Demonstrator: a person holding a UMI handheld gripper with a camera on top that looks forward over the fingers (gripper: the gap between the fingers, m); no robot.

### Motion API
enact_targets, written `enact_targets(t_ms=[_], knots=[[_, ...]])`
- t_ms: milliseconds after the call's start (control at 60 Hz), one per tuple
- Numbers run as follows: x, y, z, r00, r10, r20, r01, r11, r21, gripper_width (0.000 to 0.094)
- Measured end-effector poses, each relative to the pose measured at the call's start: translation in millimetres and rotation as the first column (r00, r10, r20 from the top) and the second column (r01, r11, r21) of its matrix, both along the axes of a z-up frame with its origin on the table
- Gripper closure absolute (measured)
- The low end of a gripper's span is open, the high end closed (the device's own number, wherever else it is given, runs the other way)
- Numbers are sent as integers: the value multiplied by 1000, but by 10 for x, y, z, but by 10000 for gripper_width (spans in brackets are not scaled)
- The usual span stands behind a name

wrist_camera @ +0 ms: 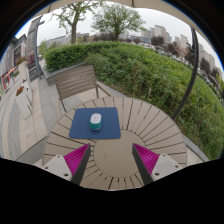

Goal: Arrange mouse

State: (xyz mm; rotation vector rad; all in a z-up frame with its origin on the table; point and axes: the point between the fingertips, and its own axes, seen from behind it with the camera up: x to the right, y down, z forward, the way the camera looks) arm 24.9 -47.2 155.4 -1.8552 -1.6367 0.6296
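- The mouse (96, 121) sits on the blue mat (95, 124), on the round table (140, 120).
- The claw (108, 161) is wide open, holding nothing, near the mat.
- A chair (77, 83) stands behind the mat, partly hidden.

Mouse (96, 121) sits on mat (95, 125), centre of tabletop (150, 120), just ahead of open tool (110, 160). Chair (80, 85) behind tabletop; hedge (150, 70) beyond, to right.
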Motion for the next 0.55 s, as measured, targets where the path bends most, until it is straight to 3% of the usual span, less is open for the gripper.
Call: enact_targets(t_ms=[150,300,483,550], knots=[[1045,307,73,994,-56,90,48,995,86,85],[1544,312,122,994,-65,88,64,998,24,84],[1712,479,229,997,-59,58,57,997,48,81],[1774,438,254,998,-48,49,47,999,21,85]])
